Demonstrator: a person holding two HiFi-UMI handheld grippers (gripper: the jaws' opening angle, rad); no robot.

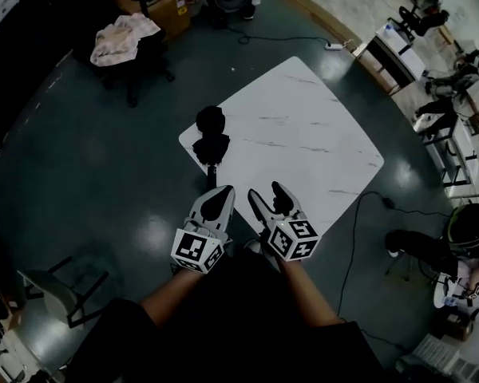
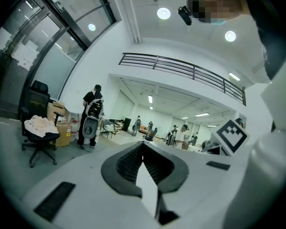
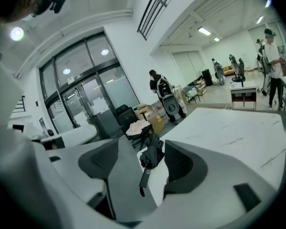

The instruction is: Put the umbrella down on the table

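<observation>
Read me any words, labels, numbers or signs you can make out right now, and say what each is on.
Nothing reads clearly as a word or number.
Marker cubes: black-and-white square patterns only, no letters.
Paper sheets on the glass wall: print too small to read.
Cardboard box: label blurred.
Umbrella: small mark on its strap, too small to read.

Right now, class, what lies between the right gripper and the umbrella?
Nothing but bare white table: the head view shows that stretch clear between the right gripper and the umbrella.
</observation>
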